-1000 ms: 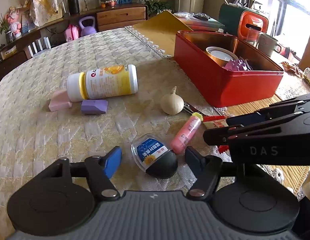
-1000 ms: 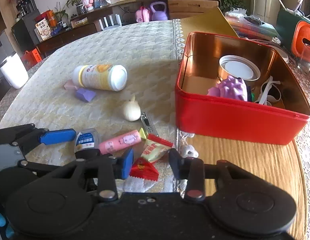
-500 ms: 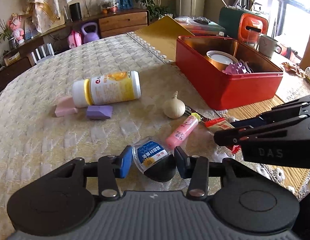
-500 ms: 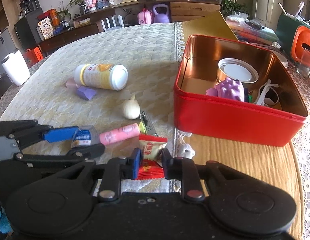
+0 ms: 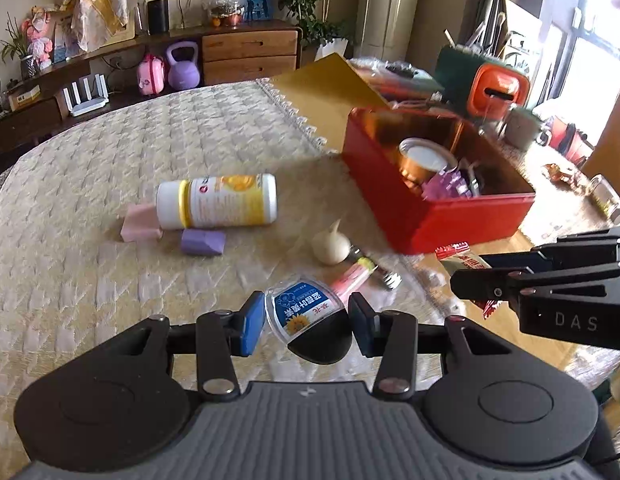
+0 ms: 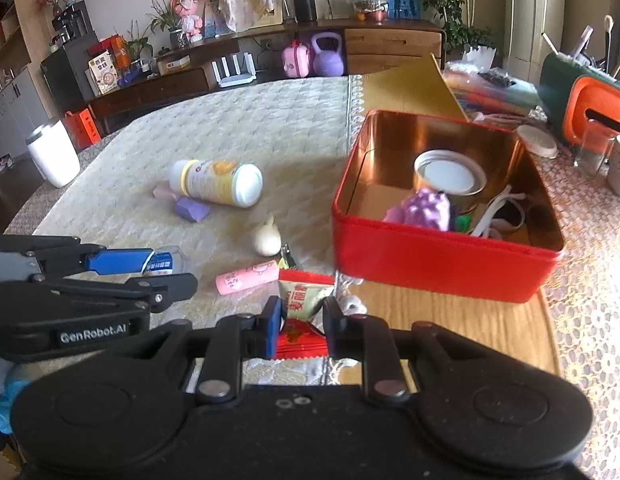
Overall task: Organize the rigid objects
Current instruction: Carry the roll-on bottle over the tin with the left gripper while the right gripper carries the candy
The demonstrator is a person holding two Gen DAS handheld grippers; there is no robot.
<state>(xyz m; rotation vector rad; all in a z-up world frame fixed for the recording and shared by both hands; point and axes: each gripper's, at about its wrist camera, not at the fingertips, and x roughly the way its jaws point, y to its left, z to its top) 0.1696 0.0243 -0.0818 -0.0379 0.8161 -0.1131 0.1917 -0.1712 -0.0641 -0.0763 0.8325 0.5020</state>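
Note:
My left gripper [image 5: 308, 322] is shut on a small clear-and-black egg-shaped container with a blue sunflower label [image 5: 310, 324], lifted off the cloth; it also shows in the right wrist view [image 6: 162, 264]. My right gripper [image 6: 302, 326] is shut on a red and beige snack packet [image 6: 302, 312], seen from the left wrist view [image 5: 465, 258] too. The open red tin [image 6: 441, 258] stands to the right and holds a round can, a purple spiky toy and white cord.
On the cream tablecloth lie a white-and-yellow bottle [image 5: 220, 200], a pink block [image 5: 140, 222], a purple block [image 5: 202, 242], a garlic bulb [image 5: 331, 246], a pink tube [image 6: 248, 278] and nail clippers [image 6: 288, 256]. An orange and green box [image 6: 589, 108] stands behind the tin.
Both grippers closed: the left on the egg-shaped container, the right on the snack packet. Both have lifted their objects off the cloth and risen.

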